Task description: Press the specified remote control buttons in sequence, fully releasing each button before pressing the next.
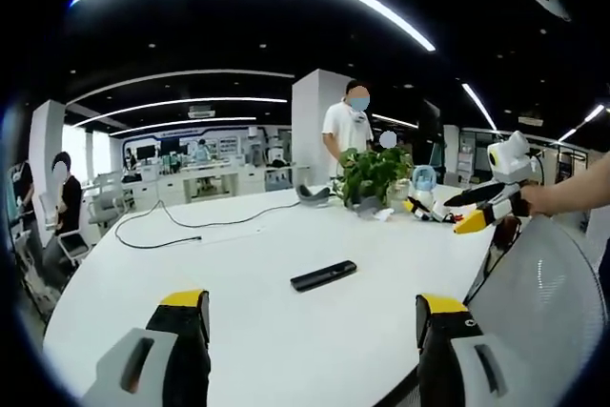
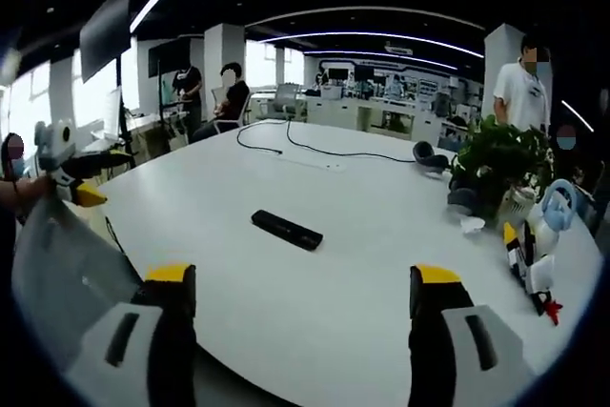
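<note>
In the left gripper view, the left gripper (image 1: 312, 316) hangs with its jaws spread wide and empty over the white table (image 1: 248, 331), the black remote control (image 1: 323, 275) lying flat just ahead between them, a potted plant (image 1: 372, 175) beyond. In the right gripper view, the right gripper (image 2: 303, 291) is likewise released and empty, with the remote control (image 2: 286, 229) ahead on the table (image 2: 315, 331) and the left gripper (image 2: 71, 176) at the far left edge.
</note>
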`<state>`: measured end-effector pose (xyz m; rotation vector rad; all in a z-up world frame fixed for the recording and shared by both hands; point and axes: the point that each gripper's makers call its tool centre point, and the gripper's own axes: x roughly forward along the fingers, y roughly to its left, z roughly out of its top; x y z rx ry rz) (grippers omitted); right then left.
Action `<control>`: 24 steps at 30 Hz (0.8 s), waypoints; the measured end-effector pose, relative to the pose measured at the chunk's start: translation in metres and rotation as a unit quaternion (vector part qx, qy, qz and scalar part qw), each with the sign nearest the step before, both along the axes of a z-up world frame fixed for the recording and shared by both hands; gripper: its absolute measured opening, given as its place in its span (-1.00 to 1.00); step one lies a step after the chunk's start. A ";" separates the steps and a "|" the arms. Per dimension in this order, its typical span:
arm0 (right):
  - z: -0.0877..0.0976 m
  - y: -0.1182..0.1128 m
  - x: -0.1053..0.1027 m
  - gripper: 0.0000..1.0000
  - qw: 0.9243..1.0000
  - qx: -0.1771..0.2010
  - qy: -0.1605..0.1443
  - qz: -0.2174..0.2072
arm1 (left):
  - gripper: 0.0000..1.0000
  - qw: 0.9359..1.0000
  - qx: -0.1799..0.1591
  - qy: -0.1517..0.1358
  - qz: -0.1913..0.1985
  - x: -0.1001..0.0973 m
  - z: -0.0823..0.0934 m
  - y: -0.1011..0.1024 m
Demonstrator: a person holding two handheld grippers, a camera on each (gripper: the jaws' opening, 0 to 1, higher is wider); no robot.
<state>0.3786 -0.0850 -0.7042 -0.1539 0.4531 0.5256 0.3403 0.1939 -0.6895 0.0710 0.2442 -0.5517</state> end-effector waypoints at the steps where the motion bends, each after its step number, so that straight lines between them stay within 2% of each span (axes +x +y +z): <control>1: 0.000 0.000 0.000 0.93 1.000 0.000 0.000 -0.001 | 0.88 1.000 0.002 0.001 -0.002 0.000 -0.001 -0.001; 9: -0.002 0.000 0.000 0.93 1.000 -0.004 0.002 0.002 | 0.88 1.000 0.006 -0.001 0.010 0.001 -0.001 0.004; 13: -0.007 0.004 -0.002 0.95 1.000 -0.026 0.005 0.015 | 0.88 1.000 0.004 0.000 0.015 0.002 -0.001 0.005; 16: -0.013 0.007 -0.004 0.97 0.997 -0.064 0.008 0.034 | 0.88 1.000 -0.001 0.014 0.006 0.001 -0.005 0.002; 18: -0.015 0.006 -0.004 0.98 0.997 -0.070 0.005 0.038 | 0.88 1.000 0.003 0.013 0.005 0.000 -0.006 0.002; 23: -0.008 0.005 -0.004 0.99 0.997 -0.063 -0.008 0.040 | 0.88 1.000 0.005 0.015 0.005 0.000 -0.006 0.001; 24: -0.006 0.005 -0.003 1.00 0.997 -0.059 -0.012 0.036 | 0.89 1.000 -0.003 0.012 -0.001 -0.001 -0.003 -0.002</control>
